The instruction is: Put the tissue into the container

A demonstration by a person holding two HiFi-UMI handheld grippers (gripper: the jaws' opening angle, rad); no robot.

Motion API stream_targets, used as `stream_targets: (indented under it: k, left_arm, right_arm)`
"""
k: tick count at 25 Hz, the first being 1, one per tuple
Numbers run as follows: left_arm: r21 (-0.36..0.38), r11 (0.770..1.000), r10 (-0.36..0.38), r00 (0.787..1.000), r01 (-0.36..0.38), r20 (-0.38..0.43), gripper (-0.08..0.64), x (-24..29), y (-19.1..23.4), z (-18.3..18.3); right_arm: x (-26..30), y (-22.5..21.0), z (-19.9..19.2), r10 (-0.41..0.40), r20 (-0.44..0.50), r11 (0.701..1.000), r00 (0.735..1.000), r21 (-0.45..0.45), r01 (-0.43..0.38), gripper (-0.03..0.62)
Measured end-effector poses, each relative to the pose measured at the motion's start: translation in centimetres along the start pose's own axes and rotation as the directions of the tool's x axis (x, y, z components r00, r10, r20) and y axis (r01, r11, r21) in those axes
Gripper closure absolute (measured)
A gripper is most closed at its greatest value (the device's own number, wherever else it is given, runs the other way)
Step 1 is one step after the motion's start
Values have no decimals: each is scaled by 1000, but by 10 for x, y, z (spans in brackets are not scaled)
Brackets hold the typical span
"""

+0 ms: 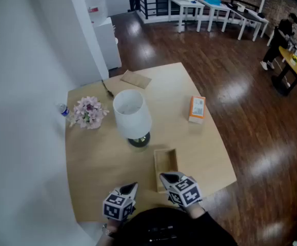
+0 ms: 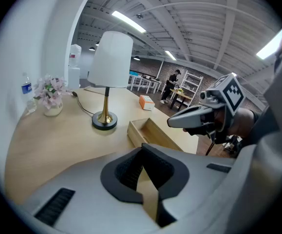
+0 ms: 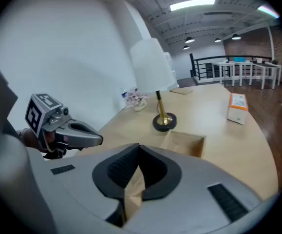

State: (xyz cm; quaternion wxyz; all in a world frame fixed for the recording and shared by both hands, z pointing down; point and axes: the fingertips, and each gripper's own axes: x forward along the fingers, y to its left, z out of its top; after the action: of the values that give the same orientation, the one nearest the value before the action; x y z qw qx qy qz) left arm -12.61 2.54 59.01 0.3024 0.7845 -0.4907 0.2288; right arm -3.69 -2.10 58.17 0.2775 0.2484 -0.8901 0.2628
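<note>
An open wooden container [image 1: 165, 163] lies on the light wooden table [image 1: 97, 158], just beyond my right gripper [image 1: 164, 177]. An orange and white tissue pack [image 1: 196, 109] stands at the table's right side, well past the container. My left gripper [image 1: 132, 187] hovers at the near edge, left of the right one. Both are shut with nothing in them. In the left gripper view, the left gripper [image 2: 141, 152] faces the container [image 2: 150, 133], with the right gripper [image 2: 172, 123] above it. In the right gripper view, the right gripper [image 3: 139, 148] points at the container [image 3: 184, 143] and the pack [image 3: 238, 108].
A lamp [image 1: 132, 116] with a white shade stands mid-table behind the container. A vase of flowers [image 1: 88, 113] and a water bottle [image 1: 62, 110] sit at the left by the wall. A flat brown paper [image 1: 135, 79] lies at the far edge. A person [image 1: 279, 37] stands far off.
</note>
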Motion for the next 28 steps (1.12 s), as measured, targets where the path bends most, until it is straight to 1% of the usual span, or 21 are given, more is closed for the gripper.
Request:
stream_targets:
  k: [4, 6, 8, 10, 11, 13, 14, 15, 17, 19, 20, 23, 25, 28]
  left_arm:
    - [-6, 1000, -8, 1000, 8, 2, 568, 20, -6, 21]
    - [-10, 1000, -7, 1000, 7, -1, 568, 28, -7, 29]
    - [-17, 1000, -3, 1000, 2, -19, 568, 33, -6, 33]
    - [-30, 1000, 5, 999, -6, -38, 568, 37, -3, 34]
    - [-37, 999, 12, 999, -14, -44, 568, 39, 0, 35]
    - [-51, 998, 23, 998, -26, -59, 568, 43, 4, 35]
    - [-59, 998, 25, 997, -29, -71, 568, 45, 6, 32]
    - [-66, 997, 27, 996, -33, -83, 568, 48, 7, 30]
    - [-81, 996, 35, 994, -44, -107, 568, 51, 11, 26]
    - [-96, 994, 46, 990, -59, -131, 568, 52, 16, 22]
    - [-100, 993, 51, 989, -66, -142, 568, 52, 20, 19]
    - [-107, 991, 60, 984, -78, -169, 568, 56, 30, 11]
    - [-111, 990, 65, 980, -86, -186, 568, 57, 33, 10]
    - [-116, 989, 71, 977, -95, -202, 568, 60, 35, 10]
  right_arm:
    - [-7, -65, 21, -107, 24, 994, 994, 26, 106, 604]
    - [-9, -103, 40, -176, 48, 984, 983, 45, 174, 604]
    - [-12, -146, 63, -266, 81, 963, 961, 66, 261, 603]
    - [-13, -191, 86, -355, 107, 933, 929, 103, 345, 563]
    - [-12, -213, 96, -395, 116, 916, 911, 128, 381, 518]
    - [-7, -257, 111, -470, 119, 876, 874, 180, 447, 329]
    - [-3, -279, 115, -505, 113, 855, 856, 203, 478, 248]
    - [1, -300, 118, -537, 102, 832, 837, 224, 507, 184]
    - [11, -338, 120, -586, 64, 793, 808, 253, 555, 111]
    - [25, -371, 118, -614, 14, 763, 789, 266, 589, 86]
    - [33, -384, 117, -620, -11, 753, 785, 272, 599, 68]
    - [58, -419, 111, -616, -76, 734, 784, 306, 606, 49]
    - [69, -433, 103, -609, -116, 721, 784, 331, 609, 49]
    - [82, -442, 95, -596, -133, 717, 792, 355, 599, 49]
